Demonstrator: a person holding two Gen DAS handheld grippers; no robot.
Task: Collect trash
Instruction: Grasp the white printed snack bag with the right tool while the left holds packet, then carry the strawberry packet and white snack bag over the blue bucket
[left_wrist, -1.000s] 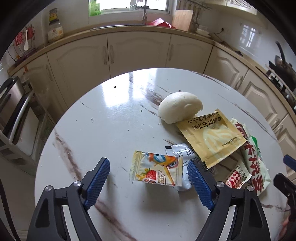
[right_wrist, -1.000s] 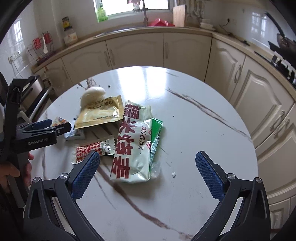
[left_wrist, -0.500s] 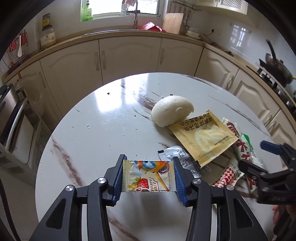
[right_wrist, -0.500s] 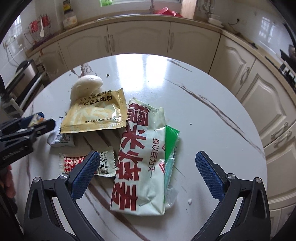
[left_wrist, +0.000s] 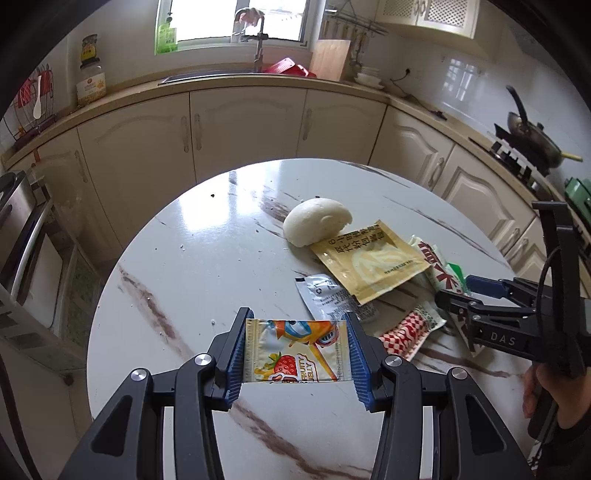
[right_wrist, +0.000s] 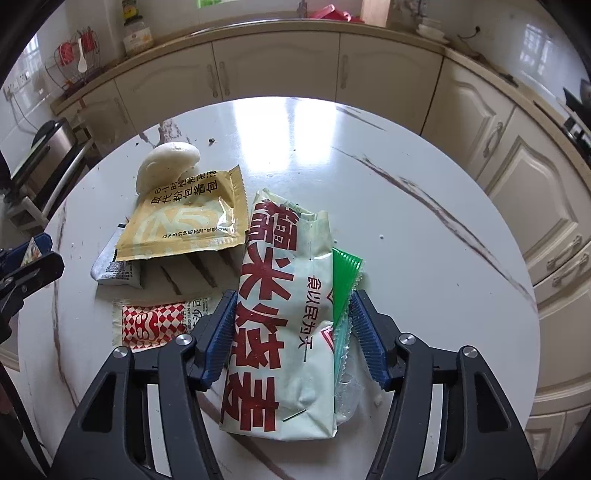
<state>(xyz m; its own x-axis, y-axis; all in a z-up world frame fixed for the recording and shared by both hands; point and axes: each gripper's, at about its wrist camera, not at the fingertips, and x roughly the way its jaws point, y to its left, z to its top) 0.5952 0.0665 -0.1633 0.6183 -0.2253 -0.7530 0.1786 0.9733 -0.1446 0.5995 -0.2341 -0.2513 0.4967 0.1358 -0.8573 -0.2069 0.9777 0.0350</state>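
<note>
Holding a small jelly sachet (left_wrist: 295, 350) flat between my left fingers (left_wrist: 236, 350), I have the left gripper (left_wrist: 295, 352) partly closed, both blue pads pressed on the sachet's short edges at the bottom centre of the left wrist view. The sachet sits stretched between the pads, above the desk (left_wrist: 207, 258).

My right gripper (right_wrist: 293, 336) is closing around the big pale green bag (right_wrist: 284, 325) with red lettering, which runs from mid-frame down to the bottom centre of the right wrist view. The bag lies between my right fingers (right_wrist: 221, 332); the left pad touches its edge, while the right pad is just beside a green wrapper (right_wrist: 345, 280) tucked along the bag's right side, and I cannot tell if it presses yet. The bag lies on the desk.

Other trash lies to the left of the bag in the right wrist view: a yellow packet (right_wrist: 188, 218) in the upper left part of the pile, a grey sachet (right_wrist: 114, 269) poking out under its lower left corner, and a red-checked wrapper (right_wrist: 155, 323) just beside my left pad. A white bun (right_wrist: 166, 162) rests at the yellow packet's top edge, touching it.

In the left wrist view my right gripper enters from the right edge, held by my hand (left_wrist: 554, 391).
</note>
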